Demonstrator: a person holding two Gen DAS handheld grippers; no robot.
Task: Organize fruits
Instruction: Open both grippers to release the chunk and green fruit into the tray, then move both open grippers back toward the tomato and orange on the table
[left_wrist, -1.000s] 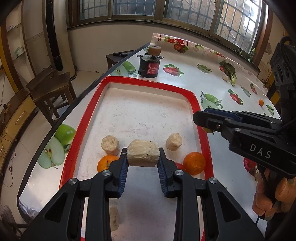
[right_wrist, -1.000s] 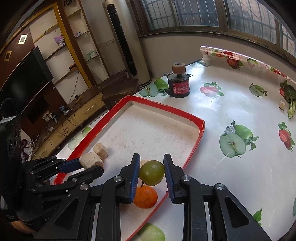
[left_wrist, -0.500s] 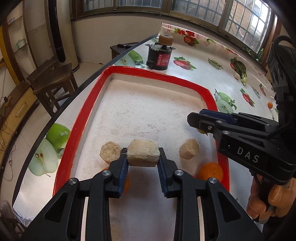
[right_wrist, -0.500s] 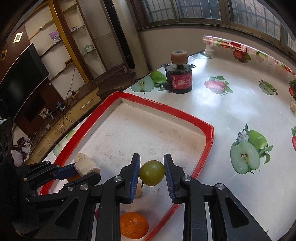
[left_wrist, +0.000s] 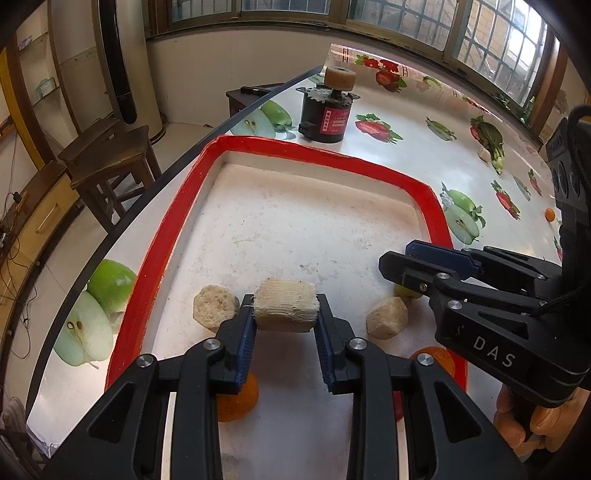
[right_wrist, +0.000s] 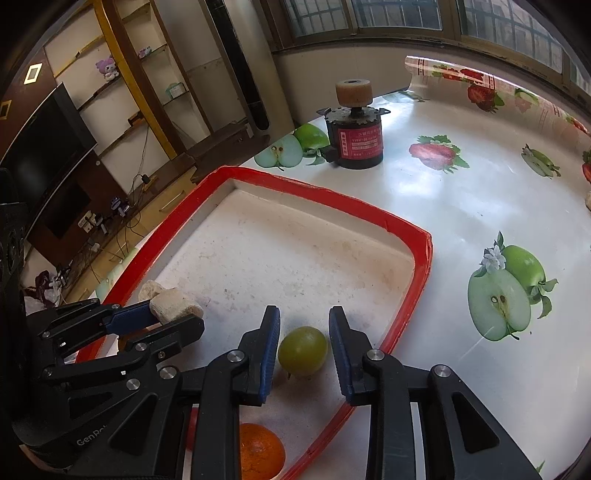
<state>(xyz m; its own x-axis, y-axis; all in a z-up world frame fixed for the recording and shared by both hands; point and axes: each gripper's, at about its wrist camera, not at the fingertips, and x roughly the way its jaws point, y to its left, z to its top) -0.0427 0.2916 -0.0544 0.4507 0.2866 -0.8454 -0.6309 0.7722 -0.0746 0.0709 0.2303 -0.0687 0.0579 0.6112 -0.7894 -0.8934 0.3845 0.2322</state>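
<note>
A white tray with a red rim (left_wrist: 159, 236) lies on the fruit-print table. My left gripper (left_wrist: 286, 314) is shut on a beige ribbed block (left_wrist: 286, 306) just above the tray floor. In the right wrist view that block (right_wrist: 173, 304) shows at the left gripper's tips. My right gripper (right_wrist: 303, 319) has its jaws opening. A green round fruit (right_wrist: 303, 350) rests on the tray between them, with a gap on each side. Two beige lumps (left_wrist: 214, 306) (left_wrist: 388, 317) and two oranges (left_wrist: 236, 406) (left_wrist: 439, 360) lie in the tray's near part.
A black motor with a red label and a cork wheel (left_wrist: 327, 110) stands on the table beyond the tray. The table's left edge drops to a floor with a wooden stool (left_wrist: 110, 155). A small orange fruit (left_wrist: 549, 214) lies far right. A hand (left_wrist: 532, 424) holds the right gripper.
Both grippers have moved forward and lower over the tray. The right jaws have parted from the green fruit, which now sits on the tray floor. The left still grips the block.
</note>
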